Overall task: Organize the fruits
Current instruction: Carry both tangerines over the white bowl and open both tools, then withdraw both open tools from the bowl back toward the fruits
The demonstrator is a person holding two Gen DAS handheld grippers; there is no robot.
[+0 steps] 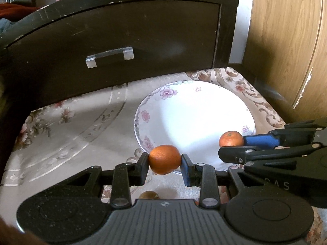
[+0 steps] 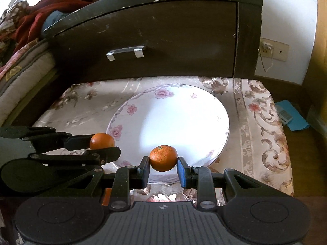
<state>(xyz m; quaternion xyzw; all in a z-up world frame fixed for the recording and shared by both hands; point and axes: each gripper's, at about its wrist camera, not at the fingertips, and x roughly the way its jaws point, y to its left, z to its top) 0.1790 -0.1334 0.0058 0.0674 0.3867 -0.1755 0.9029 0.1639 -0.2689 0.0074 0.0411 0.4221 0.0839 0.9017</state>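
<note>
Orange fruit (image 1: pixel 147 195) below the left gripper (image 1: pixel 164 160) is mostly hidden — each gripper clamps a tangerine: left one (image 1: pixel 164 159), right gripper (image 2: pixel 163 159) its own (image 2: pixel 163 158), both over the bare floral plate (image 2: pixel 184 118).

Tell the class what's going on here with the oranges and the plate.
A person holds a gripper in each hand, and each is shut on an orange. The left gripper holds one orange at the near rim of the flowered plate. The right gripper holds the other orange above the plate's near edge. The plate is empty, resting on a floral cloth. Neither orange has been set down yet.
</note>
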